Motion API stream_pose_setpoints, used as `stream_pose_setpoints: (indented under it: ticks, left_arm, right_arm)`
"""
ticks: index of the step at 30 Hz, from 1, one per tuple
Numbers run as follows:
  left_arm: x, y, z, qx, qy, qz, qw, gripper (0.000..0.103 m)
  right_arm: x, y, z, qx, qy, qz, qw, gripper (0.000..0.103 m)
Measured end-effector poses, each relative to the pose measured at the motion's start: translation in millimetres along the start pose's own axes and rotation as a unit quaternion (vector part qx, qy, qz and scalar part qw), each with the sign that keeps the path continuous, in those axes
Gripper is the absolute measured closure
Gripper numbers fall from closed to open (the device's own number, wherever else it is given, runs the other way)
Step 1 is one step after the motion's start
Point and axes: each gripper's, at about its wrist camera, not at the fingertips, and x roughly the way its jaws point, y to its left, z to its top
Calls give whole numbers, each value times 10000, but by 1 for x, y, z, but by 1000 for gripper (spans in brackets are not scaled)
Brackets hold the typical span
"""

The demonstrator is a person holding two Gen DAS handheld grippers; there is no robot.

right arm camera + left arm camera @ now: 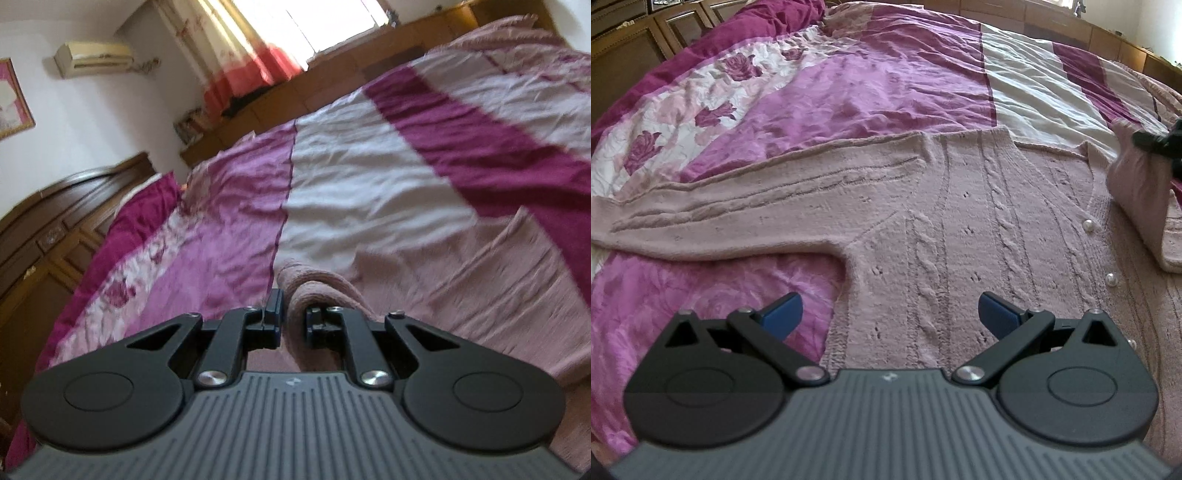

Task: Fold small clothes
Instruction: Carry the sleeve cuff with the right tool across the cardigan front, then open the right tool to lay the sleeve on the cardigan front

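Lying buttoned-side up on the bed (871,92), the pink cardigan (960,236) spreads one sleeve (720,221) toward nine o'clock. The left gripper (888,314) hovers over its lower body with its blue-tipped fingers (785,314) spread wide and holding nothing. The right gripper (293,317) is clamped on a bunched fold of the cardigan's other side, lifted at three o'clock in the left view.

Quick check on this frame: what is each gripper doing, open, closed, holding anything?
Left gripper: open, holding nothing, above the pale pink cable-knit cardigan.
Right gripper: closed on a bunched fold of that cardigan, lifted off the purple and white bedspread.
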Motion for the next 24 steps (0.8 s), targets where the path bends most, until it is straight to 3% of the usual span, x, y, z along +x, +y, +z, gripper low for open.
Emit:
stream_pose_setpoints:
  ticks: [6, 9, 13, 15, 24]
  left_arm:
    - [0, -1, -1, 16, -4, -16, 10000, 0]
    - [0, -1, -2, 11, 3, -18, 10000, 0]
    - [-1, -1, -3, 12, 10, -17, 10000, 0]
    - [-1, -2, -3, 21, -4, -25, 10000, 0]
    - [-4, -4, -3, 46, -54, -99, 9999, 0]
  right_arm:
    - [19, 0, -28, 86, 502, 8, 9987, 86]
    - [25, 1, -37, 89, 713, 0, 9974, 70]
    - [26, 2, -45, 102, 828, 46, 9965, 35]
    - [22, 3, -47, 123, 838, 84, 9964, 29]
    - [-14, -3, -52, 117, 1051, -41, 9944, 21]
